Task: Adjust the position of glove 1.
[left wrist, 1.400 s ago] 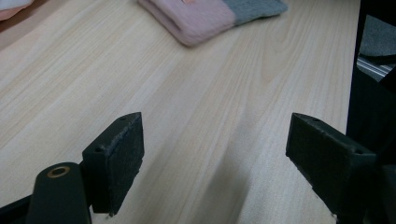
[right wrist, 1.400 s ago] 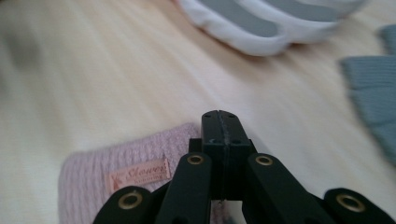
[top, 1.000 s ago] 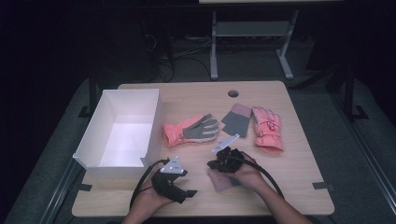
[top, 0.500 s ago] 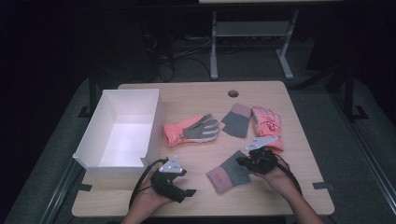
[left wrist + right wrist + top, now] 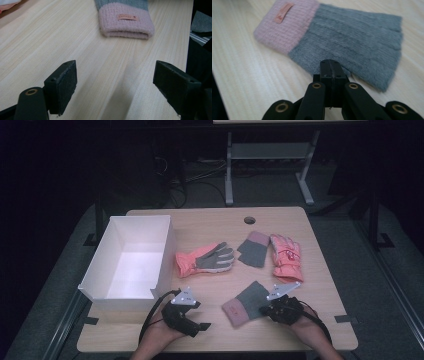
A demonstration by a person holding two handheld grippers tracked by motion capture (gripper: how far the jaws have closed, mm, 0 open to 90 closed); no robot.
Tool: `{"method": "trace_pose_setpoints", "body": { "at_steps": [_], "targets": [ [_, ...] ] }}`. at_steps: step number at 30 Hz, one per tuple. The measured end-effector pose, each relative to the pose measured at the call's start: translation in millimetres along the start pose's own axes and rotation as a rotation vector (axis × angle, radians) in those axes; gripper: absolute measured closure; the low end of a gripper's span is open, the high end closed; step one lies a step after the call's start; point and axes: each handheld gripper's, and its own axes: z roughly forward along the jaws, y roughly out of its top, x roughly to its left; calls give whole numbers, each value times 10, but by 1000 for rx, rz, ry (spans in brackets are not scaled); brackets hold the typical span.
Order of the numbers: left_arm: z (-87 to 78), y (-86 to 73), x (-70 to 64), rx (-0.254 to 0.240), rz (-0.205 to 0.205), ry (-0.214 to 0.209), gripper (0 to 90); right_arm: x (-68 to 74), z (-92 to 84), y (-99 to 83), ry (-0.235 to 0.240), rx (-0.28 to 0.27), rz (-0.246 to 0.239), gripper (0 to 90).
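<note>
A knit fingerless glove, grey with a pink cuff and a small label, lies flat on the wooden table near the front edge. My right gripper is shut, its tips pinching the grey edge of this glove on its right side. To its left, my left gripper rests on the table with its jaws wide open and nothing between them. In the left gripper view the glove's pink cuff lies ahead, apart from the jaws.
A white open box stands at the left. An orange and grey glove, a second knit glove and a pink padded glove lie in mid table. A cable hole is at the back.
My right gripper has moved right along the front of the table, still shut, and the knit glove now lies spread out to its left. The left gripper has kept still.
</note>
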Motion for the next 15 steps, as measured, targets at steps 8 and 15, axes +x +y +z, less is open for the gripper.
{"method": "trace_pose_setpoints", "body": {
  "at_steps": [8,15],
  "targets": [
    [0,1,-3,0,-1,-2,190,-311,0,29,-86,-10,58,900],
    [18,5,-7,11,4,-5,190,-515,28,104,-189,-7,72,900]
  ]
}}
